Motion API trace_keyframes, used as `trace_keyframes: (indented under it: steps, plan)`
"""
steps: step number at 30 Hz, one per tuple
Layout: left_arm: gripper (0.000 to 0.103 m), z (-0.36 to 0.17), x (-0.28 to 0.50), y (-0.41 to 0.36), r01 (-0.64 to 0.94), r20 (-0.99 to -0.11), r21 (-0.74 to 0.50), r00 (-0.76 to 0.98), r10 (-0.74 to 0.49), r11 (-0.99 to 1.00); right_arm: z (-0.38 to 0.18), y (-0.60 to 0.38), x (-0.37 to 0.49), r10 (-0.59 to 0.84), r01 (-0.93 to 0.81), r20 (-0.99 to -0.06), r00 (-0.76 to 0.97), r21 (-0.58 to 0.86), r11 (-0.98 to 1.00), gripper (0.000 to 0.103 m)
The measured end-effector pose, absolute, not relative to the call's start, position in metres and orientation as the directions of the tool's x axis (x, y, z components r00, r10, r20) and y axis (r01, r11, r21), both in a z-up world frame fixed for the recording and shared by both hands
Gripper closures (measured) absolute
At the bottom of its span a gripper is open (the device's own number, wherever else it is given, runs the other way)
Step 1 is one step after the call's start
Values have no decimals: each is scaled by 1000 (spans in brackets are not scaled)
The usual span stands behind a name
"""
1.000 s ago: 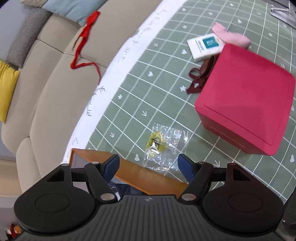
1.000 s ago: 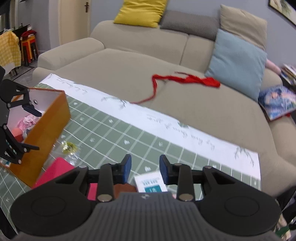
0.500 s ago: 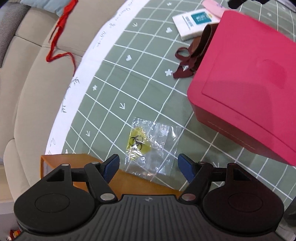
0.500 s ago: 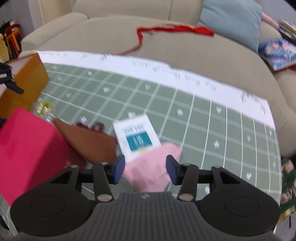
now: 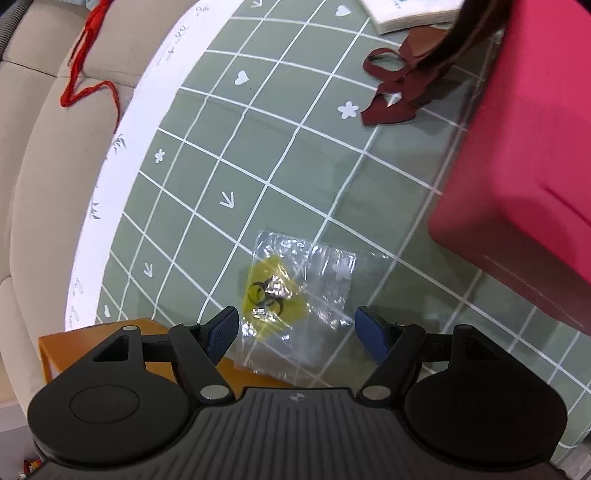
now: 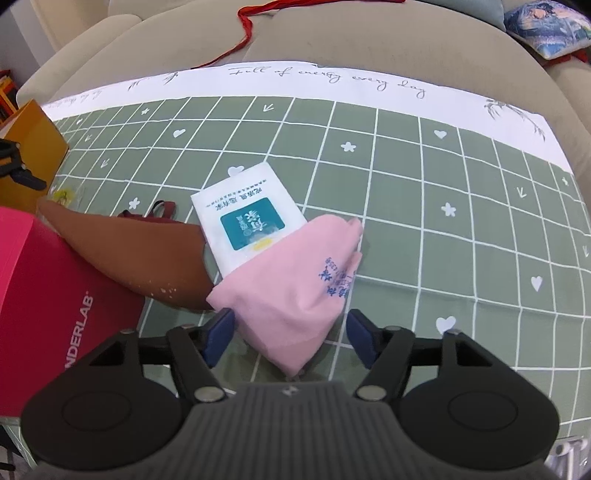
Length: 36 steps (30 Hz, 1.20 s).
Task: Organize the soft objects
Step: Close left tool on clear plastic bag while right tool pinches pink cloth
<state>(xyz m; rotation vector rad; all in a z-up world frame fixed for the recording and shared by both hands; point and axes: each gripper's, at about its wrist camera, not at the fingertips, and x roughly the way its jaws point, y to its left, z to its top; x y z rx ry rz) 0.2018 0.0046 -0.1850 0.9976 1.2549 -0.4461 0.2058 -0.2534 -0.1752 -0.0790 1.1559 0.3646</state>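
Observation:
A pink cloth lies on the green checked tablecloth, partly over a white tissue pack. My right gripper is open, its fingers either side of the cloth's near end. A brown cloth with dark red straps drapes off a red box. My left gripper is open above a clear plastic bag with a yellow label. An orange box sits just under the left gripper.
A beige sofa runs behind the table with a red ribbon on its seat. The orange box also shows at the left of the right wrist view. A patterned cushion lies on the sofa.
My right gripper has dropped toward the table, opened wider and closed in on the pink cloth. My left gripper has moved forward over the plastic bag, away from the orange box.

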Motion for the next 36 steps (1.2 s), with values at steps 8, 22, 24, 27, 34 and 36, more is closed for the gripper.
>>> trace_keyframes:
  steps: [8, 22, 24, 27, 34, 36]
  plan:
    - [11, -186, 221, 6, 787, -938, 342, 248, 243, 514, -181, -241, 212, 237, -358, -910, 342, 107, 928, 30]
    - [97, -184, 240, 1, 787, -970, 244, 191, 152, 567, -185, -241, 216, 182, -356, -917, 355, 47, 933, 62]
    - [103, -187, 234, -3, 797, -963, 268, 216, 160, 541, -184, -244, 217, 170, -351, -916, 363, 35, 936, 74]
    - [103, -188, 230, -5, 794, -956, 294, 239, 171, 532, -183, -248, 217, 160, -349, -915, 372, 22, 937, 88]
    - [103, -181, 225, -1, 768, -948, 316, 280, 152, 557, -170, -259, 214, 173, -315, -895, 411, 39, 948, 97]
    - [103, -172, 221, -2, 759, -948, 314, 288, 139, 571, -161, -264, 213, 191, -300, -882, 430, 60, 952, 97]
